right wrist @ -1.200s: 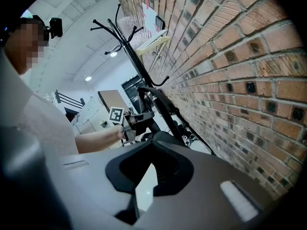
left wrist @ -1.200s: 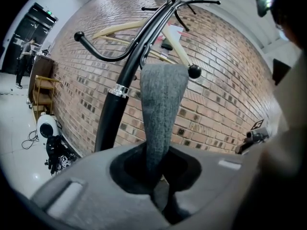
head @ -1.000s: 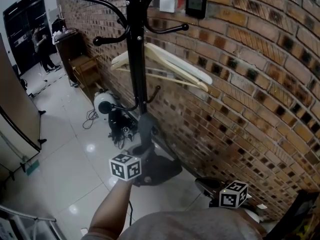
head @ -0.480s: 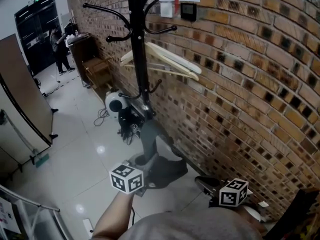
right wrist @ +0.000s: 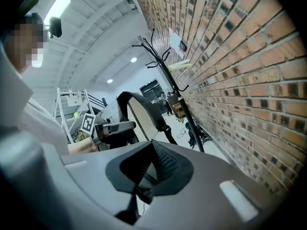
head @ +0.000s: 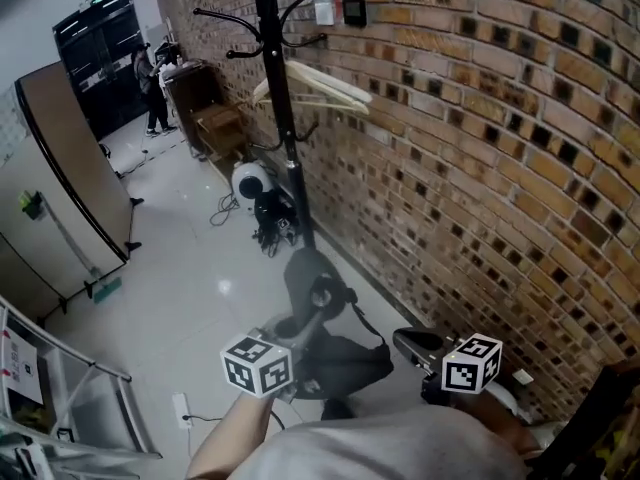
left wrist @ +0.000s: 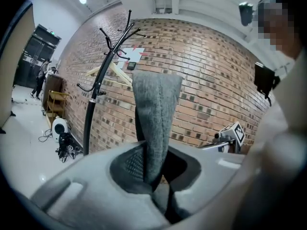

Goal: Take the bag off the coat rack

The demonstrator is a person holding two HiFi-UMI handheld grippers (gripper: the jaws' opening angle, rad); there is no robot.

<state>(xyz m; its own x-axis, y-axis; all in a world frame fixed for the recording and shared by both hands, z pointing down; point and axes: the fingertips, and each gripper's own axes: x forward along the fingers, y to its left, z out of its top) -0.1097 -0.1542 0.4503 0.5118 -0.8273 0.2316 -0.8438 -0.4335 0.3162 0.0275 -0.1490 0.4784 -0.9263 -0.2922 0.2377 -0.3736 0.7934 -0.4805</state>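
Observation:
The dark grey bag [head: 340,360] hangs low over the floor, away from the black coat rack [head: 278,118] that stands by the brick wall. Its grey strap [head: 308,290] loops up from it. My left gripper [head: 296,334] is shut on that strap; in the left gripper view the strap [left wrist: 156,123] rises from between the jaws of the left gripper [left wrist: 154,177], with the rack [left wrist: 101,80] behind. My right gripper [head: 407,341] is to the right of the bag and looks shut with nothing in it. In the right gripper view the right gripper [right wrist: 146,176] faces the strap loop [right wrist: 139,107].
Wooden hangers [head: 318,80] hang on the rack. A white round appliance with cables [head: 252,183] lies at its foot. Wooden furniture [head: 212,120] and a person [head: 150,88] are far back. A tan panel [head: 70,183] and a metal frame [head: 70,408] stand left.
The coat rack has drawn away toward the top of the head view. The bag and its strap have come away from the pole with my left gripper. The right gripper has stayed low right.

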